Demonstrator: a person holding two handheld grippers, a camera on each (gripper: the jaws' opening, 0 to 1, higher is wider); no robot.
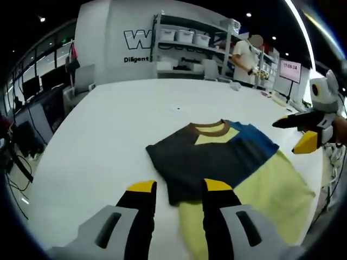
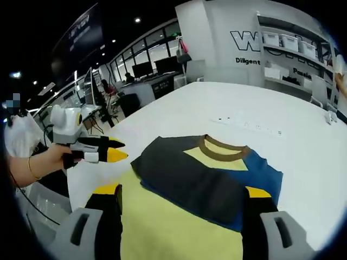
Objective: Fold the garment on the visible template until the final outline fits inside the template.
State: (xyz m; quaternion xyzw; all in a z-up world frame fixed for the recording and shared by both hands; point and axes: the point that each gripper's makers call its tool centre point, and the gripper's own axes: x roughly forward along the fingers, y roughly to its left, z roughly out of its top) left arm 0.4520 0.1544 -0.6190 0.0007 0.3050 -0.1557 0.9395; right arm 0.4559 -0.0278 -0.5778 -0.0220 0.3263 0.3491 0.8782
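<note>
A shirt [image 1: 217, 157] lies half-folded on the white table [image 1: 108, 130], shelves [image 1: 190, 43] behind. Left gripper [image 1: 179, 187] and right gripper [image 2: 184, 192] both hover over it, jaws apart, holding nothing.

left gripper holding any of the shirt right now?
No. In the left gripper view the left gripper has open jaws hovering at the edge of the dark grey, yellow and blue T-shirt, with no fabric pinched.

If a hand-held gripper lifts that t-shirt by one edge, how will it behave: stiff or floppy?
Likely floppy: the t-shirt lies flat on the white table with a dark side already folded over the yellow body, so it bends easily. Probably light, thin fabric. A push would likely bunch or drag it rather than slide it whole; the folded layer may fall open when lifted.
</note>
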